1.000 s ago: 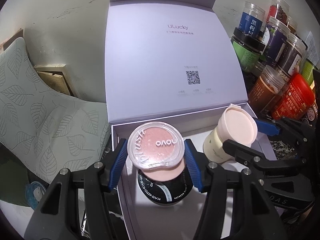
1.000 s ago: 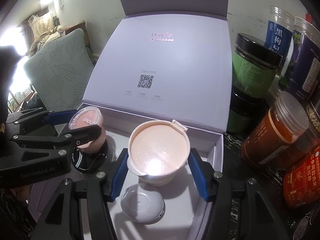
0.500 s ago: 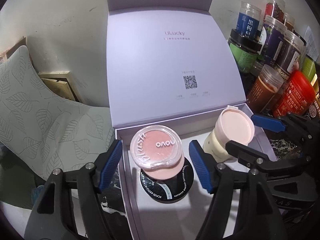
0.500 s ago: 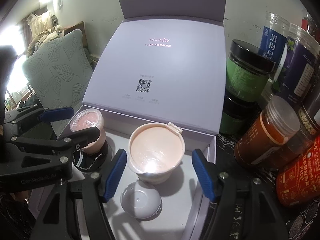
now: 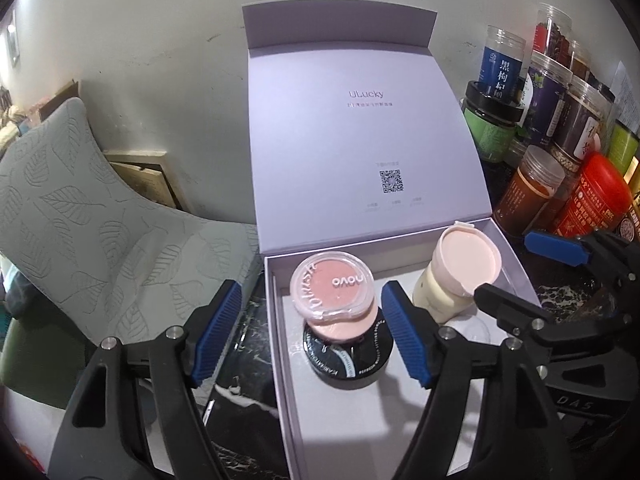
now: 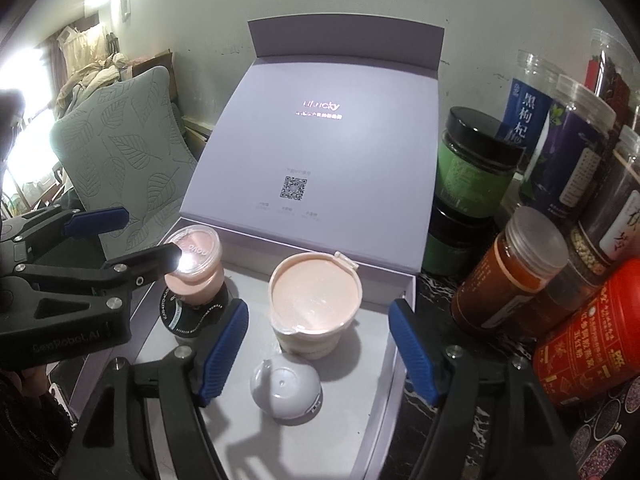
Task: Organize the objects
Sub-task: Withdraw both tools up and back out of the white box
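An open lavender gift box (image 5: 288, 400) (image 6: 384, 392) stands on the dark marble counter, lid up. Inside, a clear pink blush compact (image 5: 332, 290) (image 6: 194, 250) rests on a pink puff atop a black powder jar (image 5: 348, 362) (image 6: 192, 312). A cream cup with a pink lid (image 5: 464, 270) (image 6: 316, 304) stands in the box's right part. A small grey dome (image 6: 286, 390) lies in front of it. My left gripper (image 5: 312, 338) is open, its pads apart on both sides of the compact stack. My right gripper (image 6: 318, 350) is open around the cup, not touching.
Several jars and tins crowd the counter to the right: a green jar (image 6: 472, 168), an orange-brown jar (image 6: 508, 272), a red tin (image 6: 588, 340). A grey leaf-patterned cushion (image 5: 80, 224) lies to the left. A white wall is behind the box.
Both grippers opened and drew back. The left let go of the blush compact on the stack; the right let go of the cup, which now stands in the box.
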